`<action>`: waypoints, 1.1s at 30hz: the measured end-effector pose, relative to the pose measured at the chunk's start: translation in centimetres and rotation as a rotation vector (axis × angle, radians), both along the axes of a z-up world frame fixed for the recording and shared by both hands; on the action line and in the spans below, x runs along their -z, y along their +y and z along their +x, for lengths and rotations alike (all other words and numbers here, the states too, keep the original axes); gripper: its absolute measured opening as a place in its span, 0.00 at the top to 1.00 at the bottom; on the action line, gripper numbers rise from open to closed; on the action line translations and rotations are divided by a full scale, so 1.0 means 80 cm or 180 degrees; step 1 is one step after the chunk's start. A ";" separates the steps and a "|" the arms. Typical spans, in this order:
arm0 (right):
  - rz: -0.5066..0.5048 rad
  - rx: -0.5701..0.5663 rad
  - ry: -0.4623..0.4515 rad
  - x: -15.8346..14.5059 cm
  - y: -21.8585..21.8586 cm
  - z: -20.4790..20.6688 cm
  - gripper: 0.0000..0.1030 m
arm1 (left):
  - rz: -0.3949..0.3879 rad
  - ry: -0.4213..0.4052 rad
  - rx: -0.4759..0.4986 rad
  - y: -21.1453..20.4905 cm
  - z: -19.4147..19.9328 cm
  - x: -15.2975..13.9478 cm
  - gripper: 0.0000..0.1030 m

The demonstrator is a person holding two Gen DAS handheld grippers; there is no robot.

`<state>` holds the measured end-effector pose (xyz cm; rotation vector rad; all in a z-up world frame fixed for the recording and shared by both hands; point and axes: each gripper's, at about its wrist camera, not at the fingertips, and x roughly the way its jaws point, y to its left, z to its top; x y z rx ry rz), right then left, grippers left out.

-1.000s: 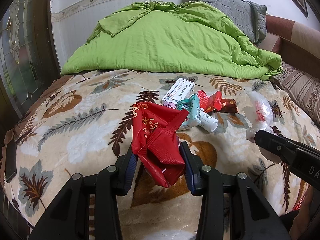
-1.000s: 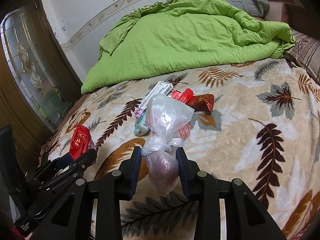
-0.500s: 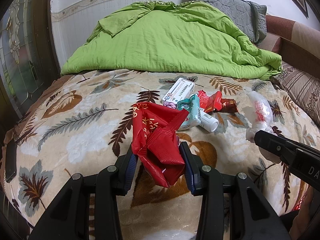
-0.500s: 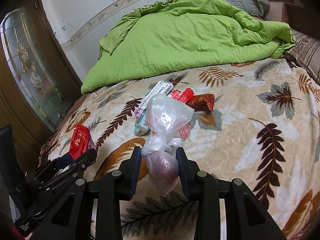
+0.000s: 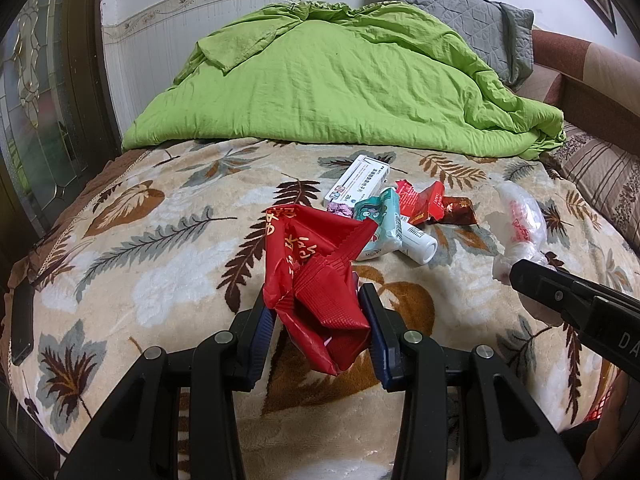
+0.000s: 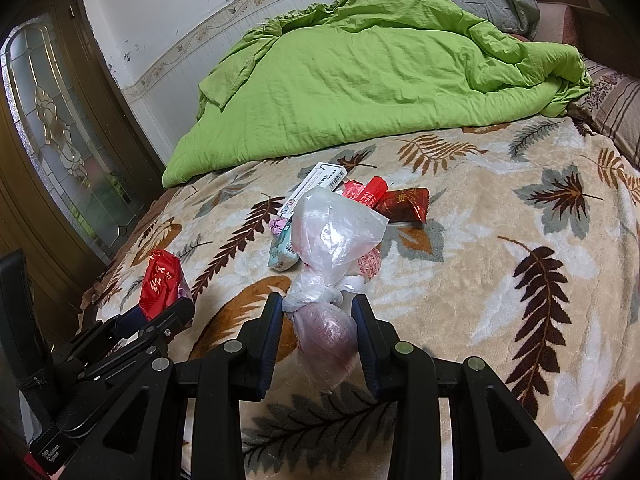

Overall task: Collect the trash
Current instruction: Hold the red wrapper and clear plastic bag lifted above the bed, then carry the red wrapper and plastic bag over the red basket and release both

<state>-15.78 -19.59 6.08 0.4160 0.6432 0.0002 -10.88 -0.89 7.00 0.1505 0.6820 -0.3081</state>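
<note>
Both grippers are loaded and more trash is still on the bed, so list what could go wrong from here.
1. The left gripper pinches only the lower part of the crumpled red wrapper; it may slip free.
2. The knotted plastic bag in the right gripper looks thin; squeezing could tear it.
3. With both grippers full, the white box and teal packet cannot be picked up yet.

A bed covered by a cream blanket [image 5: 168, 248] printed with brown and grey leaves carries everything. Just beyond the fingertips lies a small cluster on the blanket: a white box [image 5: 357, 182], a teal packet [image 5: 380, 220], a white tube [image 5: 418, 240], a crumpled purple wrapper [image 5: 340, 211], red wrappers [image 5: 420, 200] and a dark red candy wrapper [image 6: 404, 204]. Farther out, a rumpled green quilt [image 5: 340, 92] spreads across the bed, with a grey pillow [image 5: 460, 28] behind it.
</note>
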 end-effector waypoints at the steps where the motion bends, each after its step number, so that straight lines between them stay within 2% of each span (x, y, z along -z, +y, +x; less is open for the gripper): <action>1: 0.0001 -0.0002 0.0001 0.000 0.000 0.000 0.63 | -0.0001 0.0001 0.0002 0.000 0.000 0.000 0.60; 24: 0.0007 -0.0003 -0.0003 0.000 -0.001 -0.001 0.63 | -0.0027 0.0016 0.0002 0.000 0.001 0.002 0.60; 29: 0.0062 0.0025 -0.0029 -0.002 -0.002 -0.006 0.63 | -0.0123 -0.0002 0.0083 0.001 -0.003 0.000 0.60; 33: 0.0206 0.0029 -0.0026 -0.005 -0.010 -0.027 0.63 | -0.0274 0.0072 0.0314 -0.001 -0.009 -0.004 0.60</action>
